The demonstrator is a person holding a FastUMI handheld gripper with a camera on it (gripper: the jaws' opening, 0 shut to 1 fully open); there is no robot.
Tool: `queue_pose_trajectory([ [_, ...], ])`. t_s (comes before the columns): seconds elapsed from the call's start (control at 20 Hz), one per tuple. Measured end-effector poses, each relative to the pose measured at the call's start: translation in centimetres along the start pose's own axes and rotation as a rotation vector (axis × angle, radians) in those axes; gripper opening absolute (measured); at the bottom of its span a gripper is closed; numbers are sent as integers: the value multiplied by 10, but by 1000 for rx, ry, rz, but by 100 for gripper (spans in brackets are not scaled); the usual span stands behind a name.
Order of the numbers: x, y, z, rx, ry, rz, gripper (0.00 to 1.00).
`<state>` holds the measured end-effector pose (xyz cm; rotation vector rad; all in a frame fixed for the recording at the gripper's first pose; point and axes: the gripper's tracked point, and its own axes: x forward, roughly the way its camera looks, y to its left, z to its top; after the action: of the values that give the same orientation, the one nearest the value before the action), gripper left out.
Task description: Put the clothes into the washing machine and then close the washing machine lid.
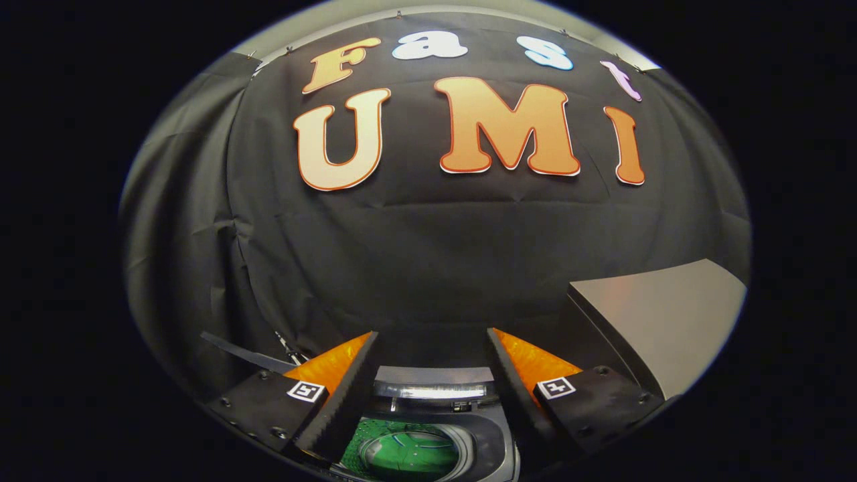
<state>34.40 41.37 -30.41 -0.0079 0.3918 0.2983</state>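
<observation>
Gripper (432,355) is spread wide, nothing held between its fingers. Down in the gap between them sits the grey top-loading washing machine (482,428), its round green-lit drum (408,455) open to view. Off beyond the right finger, the machine's flat grey lid (663,314) stands raised against the black cloth wall (428,254).

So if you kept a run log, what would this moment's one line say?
gripper: jaws open, empty | washing machine: below, between jaws, drum opening visible | lid: raised, right of jaws | clothes: none held
</observation>
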Motion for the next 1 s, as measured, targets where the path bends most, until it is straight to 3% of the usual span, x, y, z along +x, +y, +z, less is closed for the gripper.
queue_pose_trajectory([
  [0.6, -25, 6, -35, -6, 76, 43, 99],
  [1.0, -40, -4, -80, 4, 179, 12, 100],
])
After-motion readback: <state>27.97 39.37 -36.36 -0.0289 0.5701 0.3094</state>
